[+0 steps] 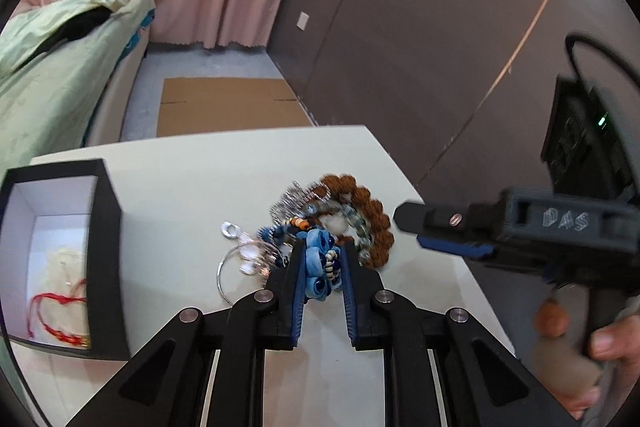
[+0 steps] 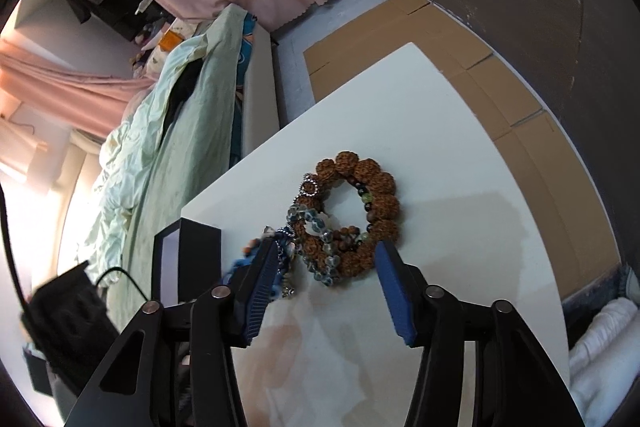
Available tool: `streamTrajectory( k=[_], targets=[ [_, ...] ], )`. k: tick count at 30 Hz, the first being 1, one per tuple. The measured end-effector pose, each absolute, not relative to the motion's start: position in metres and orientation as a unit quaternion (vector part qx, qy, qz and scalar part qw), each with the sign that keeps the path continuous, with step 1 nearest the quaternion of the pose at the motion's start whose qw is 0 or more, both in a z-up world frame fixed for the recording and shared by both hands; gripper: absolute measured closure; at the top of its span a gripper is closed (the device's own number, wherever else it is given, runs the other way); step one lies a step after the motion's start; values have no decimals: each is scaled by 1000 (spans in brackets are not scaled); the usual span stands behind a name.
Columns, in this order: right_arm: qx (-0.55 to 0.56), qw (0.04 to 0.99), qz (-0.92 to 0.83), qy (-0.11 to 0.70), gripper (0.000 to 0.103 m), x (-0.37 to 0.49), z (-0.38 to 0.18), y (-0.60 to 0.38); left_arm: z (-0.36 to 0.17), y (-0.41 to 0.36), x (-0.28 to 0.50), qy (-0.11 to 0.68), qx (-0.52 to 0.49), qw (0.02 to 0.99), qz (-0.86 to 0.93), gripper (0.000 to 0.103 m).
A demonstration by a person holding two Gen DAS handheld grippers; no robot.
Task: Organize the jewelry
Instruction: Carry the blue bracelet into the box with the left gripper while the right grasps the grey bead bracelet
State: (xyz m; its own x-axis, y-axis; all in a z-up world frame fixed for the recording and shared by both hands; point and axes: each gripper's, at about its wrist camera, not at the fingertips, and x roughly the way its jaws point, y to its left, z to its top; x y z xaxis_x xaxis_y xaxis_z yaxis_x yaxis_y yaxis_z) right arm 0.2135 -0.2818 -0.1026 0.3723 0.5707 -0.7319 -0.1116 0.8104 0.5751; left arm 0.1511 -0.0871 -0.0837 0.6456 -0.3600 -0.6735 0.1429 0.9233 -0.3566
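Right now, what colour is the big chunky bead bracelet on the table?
Reddish brown bead bracelet, clearest in the right wrist view.

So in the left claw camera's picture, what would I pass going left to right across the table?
Black box with red cord inside → silver hoop → blue fabric-and-bead piece pinched in the left claw → brown bead bracelet → right claw, held by a hand.

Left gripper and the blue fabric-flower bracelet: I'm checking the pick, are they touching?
Touching. The left wrist view shows the left gripper with both pads pressed against the blue fabric-flower bracelet.
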Motion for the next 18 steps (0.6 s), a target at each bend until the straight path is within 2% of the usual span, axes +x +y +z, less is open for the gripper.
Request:
streamTrajectory(
  k=[13,15,17,18],
  targets=[
    [191,796,213,533,69,229,-118,-254,-55,-40,147,361,-178,908,-117,86],
    [183,795,208,539,74,229,-121,-252,-51,-35,145,355,-181,910,-114,86],
    [179,795,203,543,92,228,-123,-251,-47,-31,141,350,-183,912,-112,86],
    [183,794,203,543,92,227,-123,-252,-45,-29,140,347,-183,913,-112,86]
  ],
)
